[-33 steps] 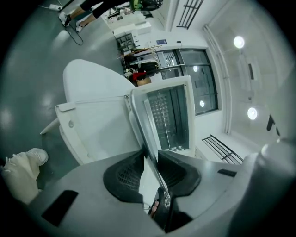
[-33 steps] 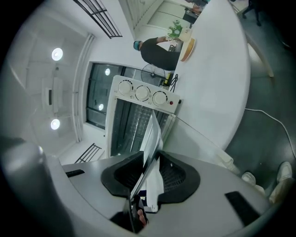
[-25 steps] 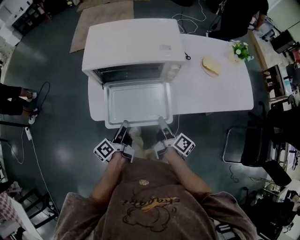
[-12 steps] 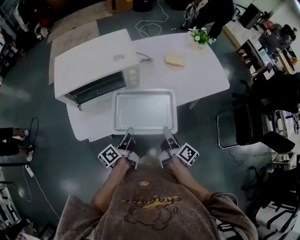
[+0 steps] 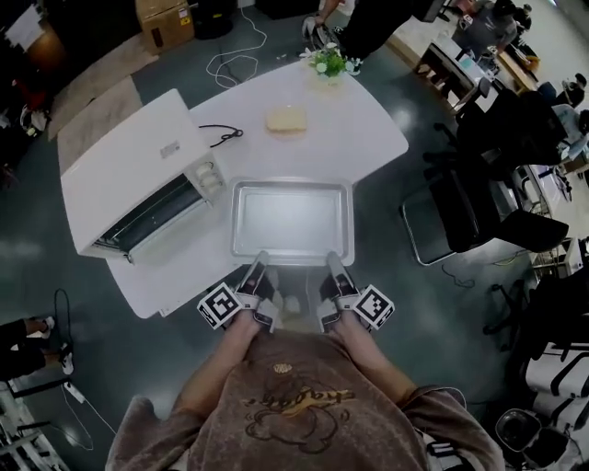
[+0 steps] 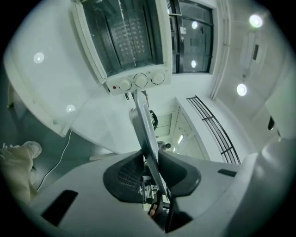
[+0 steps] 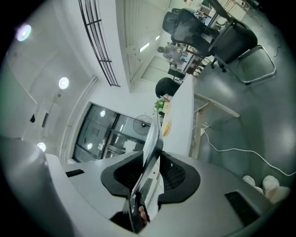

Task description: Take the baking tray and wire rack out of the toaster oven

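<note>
Baking tray (image 5: pixel 292 221) level at frame centre, long axis left-right; left tool (image 5: pixel 259 269) and right tool (image 5: pixel 333 267) clamp its near rim.

Office workspace: black chairs (image 5: pixel 471 204), cardboard boxes (image 5: pixel 166 20), floor cables (image 5: pixel 232 57).

**Both grippers clamped on the tray rim**

The left gripper (image 5: pixel 259 269) and right gripper (image 5: pixel 333 267) reach forward side by side, well apart, both pointing roughly level away from the chest. In each gripper view the two jaws pinch the thin rim of the tray (image 5: pixel 291 221) between their pads, and the rim runs on past the fingertips. The marker cubes (image 5: pixel 219 305) sit behind the fingers, one on each gripper's outer side. The left forearm (image 5: pixel 221 350) and right forearm (image 5: pixel 366 350) extend from the torso, converging slightly toward the grippers.
</note>
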Action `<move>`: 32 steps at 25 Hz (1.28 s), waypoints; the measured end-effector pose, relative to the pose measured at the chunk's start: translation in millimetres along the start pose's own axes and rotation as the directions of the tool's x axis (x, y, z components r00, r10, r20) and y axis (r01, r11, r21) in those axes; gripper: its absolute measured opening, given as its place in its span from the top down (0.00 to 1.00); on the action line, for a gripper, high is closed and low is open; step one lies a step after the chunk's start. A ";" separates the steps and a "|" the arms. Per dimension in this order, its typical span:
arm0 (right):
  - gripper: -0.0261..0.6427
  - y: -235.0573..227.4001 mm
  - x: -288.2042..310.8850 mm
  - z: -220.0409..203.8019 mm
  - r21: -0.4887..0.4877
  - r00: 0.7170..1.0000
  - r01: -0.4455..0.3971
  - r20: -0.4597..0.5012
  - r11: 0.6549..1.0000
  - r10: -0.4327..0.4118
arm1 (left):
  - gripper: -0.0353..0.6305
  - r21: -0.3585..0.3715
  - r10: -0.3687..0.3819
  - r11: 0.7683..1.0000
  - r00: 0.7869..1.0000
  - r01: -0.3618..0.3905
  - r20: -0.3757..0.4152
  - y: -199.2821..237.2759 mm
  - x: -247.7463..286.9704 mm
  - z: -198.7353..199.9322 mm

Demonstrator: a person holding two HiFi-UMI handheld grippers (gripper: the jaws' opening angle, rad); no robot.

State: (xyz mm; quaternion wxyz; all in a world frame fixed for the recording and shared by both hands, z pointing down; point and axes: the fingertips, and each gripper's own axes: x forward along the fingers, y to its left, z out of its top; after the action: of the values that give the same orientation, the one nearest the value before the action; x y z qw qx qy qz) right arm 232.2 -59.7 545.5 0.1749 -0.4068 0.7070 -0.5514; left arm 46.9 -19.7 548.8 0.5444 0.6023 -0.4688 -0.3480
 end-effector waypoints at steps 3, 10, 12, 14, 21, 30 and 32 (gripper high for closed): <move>0.81 -10.2 10.3 8.1 0.009 0.998 0.061 0.014 0.998 -0.061 | 0.81 0.010 0.002 1.000 0.999 -0.001 -0.035 -0.7 21.5 10.1; 0.80 -30.9 50.8 12.6 0.070 0.996 0.088 0.019 0.994 -0.090 | 0.81 0.012 0.051 0.999 0.996 -0.050 -0.079 23.4 63.2 32.0; 0.80 -34.3 68.3 15.3 0.062 0.998 0.062 0.019 0.996 -0.064 | 0.81 0.005 0.067 0.998 0.994 -0.066 -0.087 34.5 75.5 38.2; 0.79 -41.6 81.5 15.2 0.062 0.997 0.071 0.014 0.996 -0.072 | 0.81 -0.003 0.086 0.996 0.992 -0.086 -0.097 46.8 84.5 43.4; 0.79 -64.4 114.9 18.1 0.091 0.992 0.125 -0.002 0.988 -0.125 | 0.81 -0.038 0.132 0.990 0.985 -0.137 -0.109 74.8 113.1 58.9; 0.79 -76.2 137.3 27.4 0.132 0.987 0.155 0.008 0.979 -0.158 | 0.80 -0.048 0.177 0.982 0.977 -0.183 -0.116 89.9 134.5 65.9; 0.79 -79.5 140.0 27.5 0.128 0.985 0.169 -0.003 0.977 -0.170 | 0.80 -0.032 0.187 0.981 0.974 -0.193 -0.128 92.0 138.5 67.6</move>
State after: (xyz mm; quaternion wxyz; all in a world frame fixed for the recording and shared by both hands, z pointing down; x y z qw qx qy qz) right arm 196.7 -189.6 637.9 0.1558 -0.4559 0.6323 -0.6067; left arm 10.9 -169.6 640.7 0.6165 0.5629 -0.4816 -0.2666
